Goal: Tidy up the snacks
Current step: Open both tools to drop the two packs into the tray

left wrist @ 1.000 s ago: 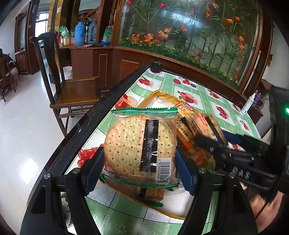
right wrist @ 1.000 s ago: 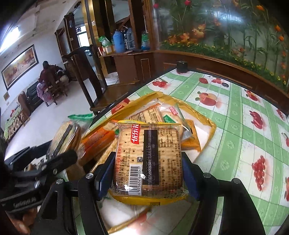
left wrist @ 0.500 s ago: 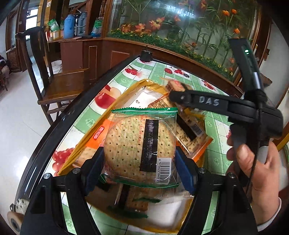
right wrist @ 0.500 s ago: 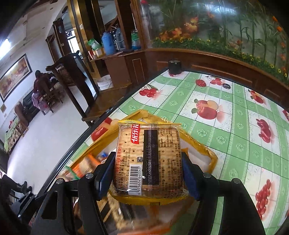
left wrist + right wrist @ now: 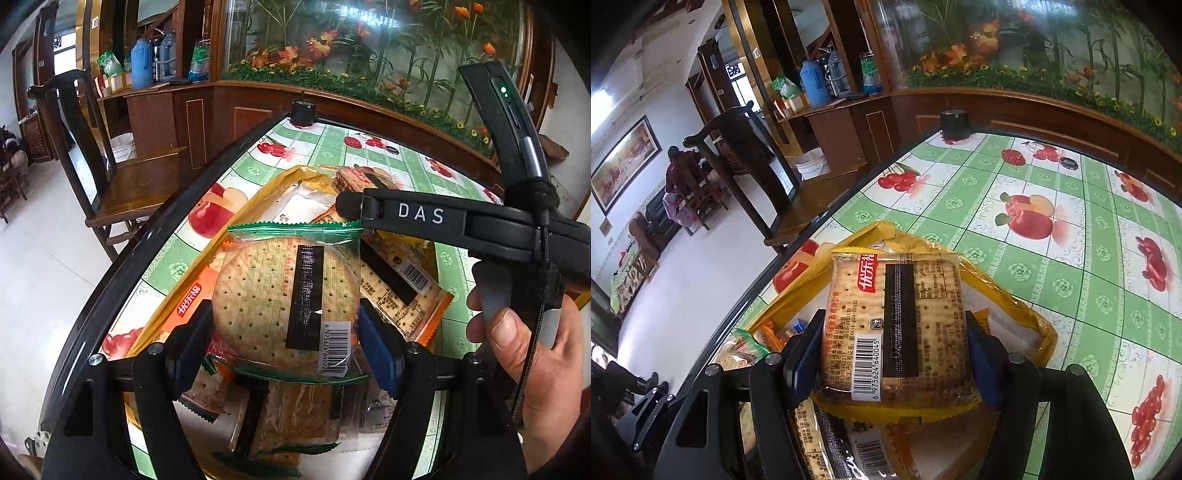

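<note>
- Crackers filled both tools: our left gripper [image 5: 286, 328] was clamped on a round cracker pack [image 5: 291, 302] with green serrated seams, its blue pads pressing the pack's two sides.
- Our right gripper [image 5: 894, 350] was clamped the same way on a square cracker pack [image 5: 895, 325] with a yellow wrapper, barcode facing the camera.
- Beneath and ahead of both tools lay the large yellow bag [image 5: 1030, 314], open on the fruit-print tablecloth [image 5: 1071, 258], with more cracker packs [image 5: 399, 284] loose inside it.
- In the left wrist view, the right tool's body crossed just beyond the round pack, to the right of our fingers, with the right hand [image 5: 532, 354] around its handle.
- Farther ahead of the left tool, a small black cup [image 5: 303, 112] stood at the table's far edge; off to the left stood a wooden chair [image 5: 110, 166].
</note>
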`<control>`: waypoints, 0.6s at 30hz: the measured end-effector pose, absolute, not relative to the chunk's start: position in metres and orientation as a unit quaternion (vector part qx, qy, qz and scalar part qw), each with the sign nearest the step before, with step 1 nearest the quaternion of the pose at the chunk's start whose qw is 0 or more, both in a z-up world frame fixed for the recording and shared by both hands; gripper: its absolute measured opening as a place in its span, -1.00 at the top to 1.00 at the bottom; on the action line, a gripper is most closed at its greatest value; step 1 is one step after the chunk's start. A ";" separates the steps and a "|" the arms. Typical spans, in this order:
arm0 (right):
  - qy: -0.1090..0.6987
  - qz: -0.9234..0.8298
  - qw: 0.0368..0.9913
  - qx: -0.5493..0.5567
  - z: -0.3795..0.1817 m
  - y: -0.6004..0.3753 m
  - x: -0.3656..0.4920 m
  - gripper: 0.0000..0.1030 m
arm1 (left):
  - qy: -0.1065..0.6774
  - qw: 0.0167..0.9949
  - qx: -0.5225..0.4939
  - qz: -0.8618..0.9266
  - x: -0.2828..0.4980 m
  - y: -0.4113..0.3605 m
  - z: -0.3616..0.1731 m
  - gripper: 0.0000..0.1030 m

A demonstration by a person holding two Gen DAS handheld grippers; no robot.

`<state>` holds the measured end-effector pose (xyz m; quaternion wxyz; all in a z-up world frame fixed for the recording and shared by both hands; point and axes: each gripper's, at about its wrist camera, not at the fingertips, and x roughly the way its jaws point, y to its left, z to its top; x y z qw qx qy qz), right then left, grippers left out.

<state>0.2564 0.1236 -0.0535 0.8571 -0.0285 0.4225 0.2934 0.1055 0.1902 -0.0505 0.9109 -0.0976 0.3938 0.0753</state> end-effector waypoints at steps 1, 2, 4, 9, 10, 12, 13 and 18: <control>0.423 0.295 0.856 -0.026 -0.054 0.123 0.257 -0.39 | 0.394 0.911 -0.097 0.077 0.107 0.190 -0.051 -0.46; 0.423 0.296 0.856 -0.025 -0.055 0.123 0.258 -0.39 | 0.395 0.910 -0.097 0.079 0.107 0.190 -0.051 -0.46; 0.426 0.300 0.853 -0.021 -0.056 0.123 0.260 -0.41 | 0.397 0.909 -0.099 0.082 0.109 0.191 -0.051 -0.47; 0.429 0.299 0.852 -0.017 -0.058 0.120 0.262 -0.64 | 0.402 0.905 -0.108 0.083 0.113 0.194 -0.052 -0.47; 0.429 0.296 0.853 -0.018 -0.058 0.120 0.262 -0.68 | 0.402 0.905 -0.108 0.083 0.114 0.195 -0.053 -0.47; 0.429 0.292 0.855 -0.020 -0.058 0.120 0.261 -0.70 | 0.402 0.905 -0.108 0.083 0.114 0.195 -0.053 -0.47; 0.430 0.294 0.854 -0.019 -0.058 0.120 0.261 -0.70 | 0.402 0.905 -0.108 0.084 0.113 0.195 -0.053 -0.47; 0.423 0.295 0.856 -0.019 -0.052 0.120 0.256 -0.78 | 0.402 0.905 -0.108 0.084 0.113 0.195 -0.054 -0.47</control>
